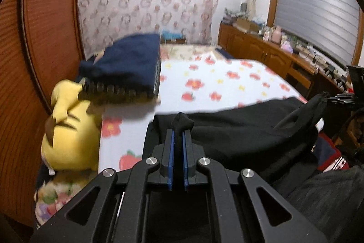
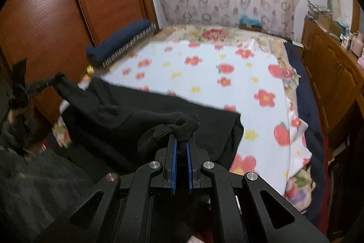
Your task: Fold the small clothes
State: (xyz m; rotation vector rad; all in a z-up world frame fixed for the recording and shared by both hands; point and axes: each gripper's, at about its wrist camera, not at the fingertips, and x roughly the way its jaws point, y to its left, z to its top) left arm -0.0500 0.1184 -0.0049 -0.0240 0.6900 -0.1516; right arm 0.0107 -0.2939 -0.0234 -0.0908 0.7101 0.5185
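A black garment (image 1: pixel 238 129) hangs stretched between my two grippers above the near edge of the bed. My left gripper (image 1: pixel 178 131) is shut on one bunched corner of it. My right gripper (image 2: pixel 181 139) is shut on the other bunched corner, and the black garment (image 2: pixel 127 115) spreads left from it. The right gripper (image 1: pixel 327 98) shows at the right of the left wrist view, and the left gripper (image 2: pixel 54 80) shows at the left of the right wrist view, each with cloth in it.
The bed's floral sheet (image 2: pixel 204 74) lies beyond the garment. A yellow plush toy (image 1: pixel 68 129) sits at the left edge by the wooden wardrobe (image 1: pixel 45 38). A folded navy cloth (image 1: pixel 132 60) lies on a dark box. A wooden dresser (image 1: pixel 261 49) runs along the right.
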